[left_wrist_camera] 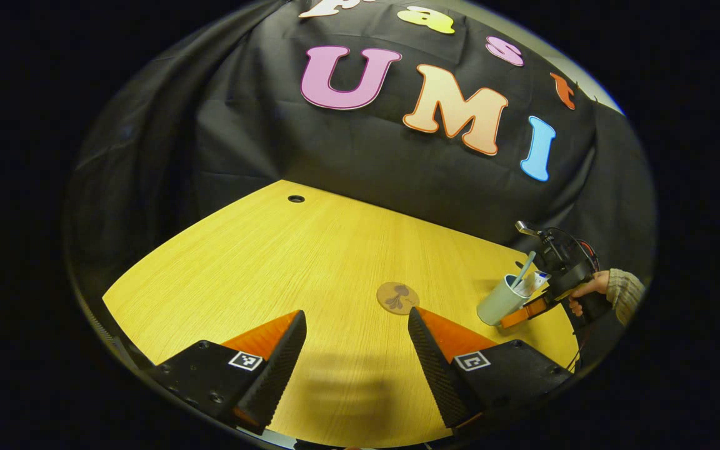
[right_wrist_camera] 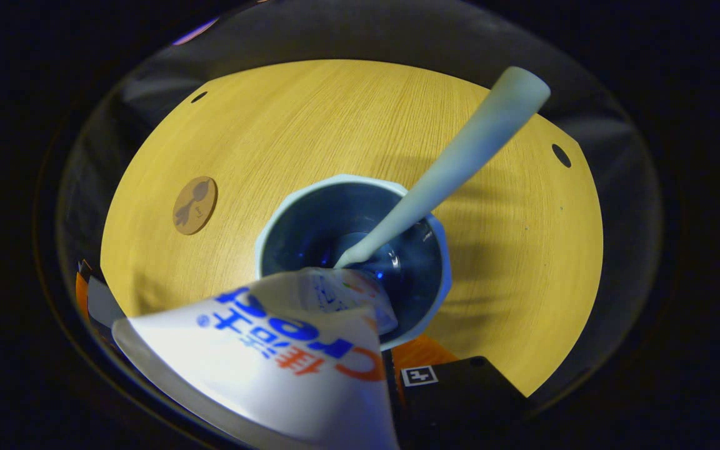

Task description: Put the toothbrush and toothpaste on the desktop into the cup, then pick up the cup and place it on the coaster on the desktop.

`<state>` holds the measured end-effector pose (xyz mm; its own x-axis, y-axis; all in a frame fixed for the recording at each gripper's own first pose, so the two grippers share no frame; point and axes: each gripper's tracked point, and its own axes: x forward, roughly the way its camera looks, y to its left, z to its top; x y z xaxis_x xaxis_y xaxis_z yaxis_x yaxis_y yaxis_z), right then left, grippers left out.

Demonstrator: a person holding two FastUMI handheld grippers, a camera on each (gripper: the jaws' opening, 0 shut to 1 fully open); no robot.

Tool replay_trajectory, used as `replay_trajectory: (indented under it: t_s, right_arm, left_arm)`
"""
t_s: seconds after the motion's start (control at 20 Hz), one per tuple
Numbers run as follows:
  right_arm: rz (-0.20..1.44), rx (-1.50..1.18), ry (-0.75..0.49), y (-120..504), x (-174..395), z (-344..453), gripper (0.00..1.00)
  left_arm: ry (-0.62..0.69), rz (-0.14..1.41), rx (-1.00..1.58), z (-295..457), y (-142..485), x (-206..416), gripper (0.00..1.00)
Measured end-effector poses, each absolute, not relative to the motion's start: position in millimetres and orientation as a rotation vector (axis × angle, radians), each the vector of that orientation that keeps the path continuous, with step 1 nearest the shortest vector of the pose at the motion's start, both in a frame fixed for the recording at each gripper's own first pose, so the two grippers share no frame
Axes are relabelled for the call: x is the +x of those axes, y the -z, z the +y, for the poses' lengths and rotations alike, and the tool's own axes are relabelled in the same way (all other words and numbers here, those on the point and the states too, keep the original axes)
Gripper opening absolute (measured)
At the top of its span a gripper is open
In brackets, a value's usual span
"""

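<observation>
In the left gripper view, the left gripper (left_wrist_camera: 357, 350) hangs low over a wooden desk (left_wrist_camera: 310, 250), its two ridged, wedge-shaped fingers spread wide apart with nothing between them. The desk top is smooth yellow wood with a fine straight grain. Just beyond the fingertips lies a small round coaster (left_wrist_camera: 397, 297), flat and brown like cork, with a darker figure printed on it. Bare desk stretches around it, and a small round hole (left_wrist_camera: 296, 199) sits near the far edge, where black cloth hangs as the wall.

Farther off to the right, near the desk's right edge, stands a pale blue-grey cup (left_wrist_camera: 501, 301), well apart from the coaster. A slim pale toothbrush (left_wrist_camera: 524, 269) leans out of it, and the white toothpaste (left_wrist_camera: 538, 282) tube pokes up beside it. The right gripper (left_wrist_camera: 525, 312) sits against the cup, held by a hand (left_wrist_camera: 585, 292) in a knitted sleeve.

The right gripper view looks straight down into the cup (right_wrist_camera: 441, 275), whose rim is faceted and whose inside is glossy dark blue. The toothbrush (right_wrist_camera: 460, 156) handle, matte and rounded, rises from the bottom and leans over the rim. The toothpaste (right_wrist_camera: 272, 356) tube slants into the cup, its flat crimped end close to the camera. The tube hides the fingers, so whether that gripper is clamped or released cannot be told. The coaster (right_wrist_camera: 195, 205) lies to the left, across open desk (right_wrist_camera: 310, 119).
</observation>
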<state>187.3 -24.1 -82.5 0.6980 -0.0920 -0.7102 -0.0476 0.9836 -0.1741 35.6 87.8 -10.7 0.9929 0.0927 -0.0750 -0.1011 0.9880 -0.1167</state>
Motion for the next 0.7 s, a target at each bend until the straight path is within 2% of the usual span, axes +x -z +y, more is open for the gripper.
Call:
replay_trajectory:
  t_s: [0.7]
  right_arm:
    - [0.772,-0.356,-0.219,56,203,132,0.34]
  left_arm:
    - [-0.094,0.093,-0.103,119,12,32,0.95]
